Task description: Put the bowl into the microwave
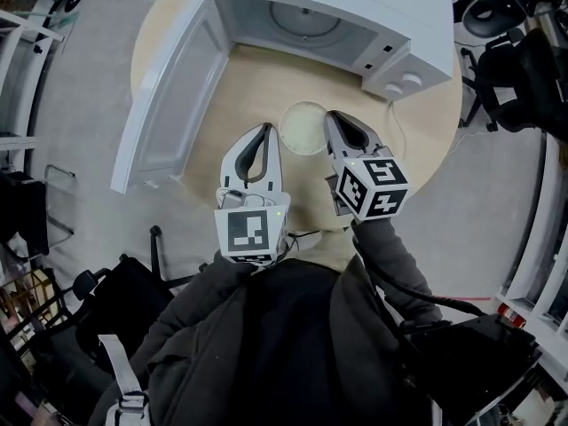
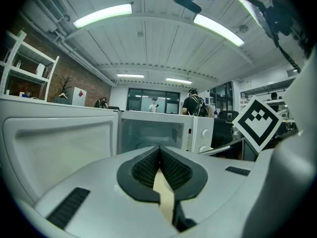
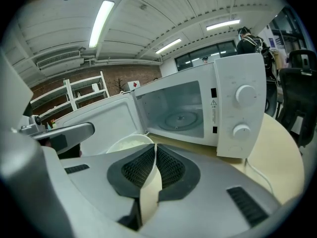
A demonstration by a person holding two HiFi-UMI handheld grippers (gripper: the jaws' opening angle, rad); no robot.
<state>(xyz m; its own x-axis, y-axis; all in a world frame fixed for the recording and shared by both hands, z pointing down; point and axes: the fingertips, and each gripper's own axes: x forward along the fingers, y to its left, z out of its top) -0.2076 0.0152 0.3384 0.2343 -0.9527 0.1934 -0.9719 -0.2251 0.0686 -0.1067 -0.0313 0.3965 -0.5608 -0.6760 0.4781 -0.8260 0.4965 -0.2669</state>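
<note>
Pale wood forms the round table [image 1: 428,122], which stands on a grey floor, with dark office chairs around its edge. At the table's far side sits a white microwave [image 1: 355,11]. Its door [image 1: 169,96] is swung fully open to the left, and the glass turntable [image 1: 304,20] shows inside the empty cavity. The bowl [image 1: 303,128], shallow and off-white, rests on the bare tabletop just in front of the open cavity, outside the microwave. From the head view, the left gripper [image 1: 264,133] is just beside the bowl's left rim and the right gripper [image 1: 332,117] is just beside its right rim. Whether either one touches the rim cannot be told. In the left gripper view the left gripper's [image 2: 159,150] dark ribbed pads meet at the tips with nothing held, and the microwave [image 2: 158,128] stands straight ahead. In the right gripper view the right gripper [image 3: 155,148] is likewise pressed together at the tips and empty. The bowl [image 3: 130,143] lies just beyond and to the left of them, and the microwave [image 3: 208,108] with its two knobs [image 3: 245,94] is ahead. Dark grey sleeves [image 1: 390,256] lead back from both grippers.
</note>
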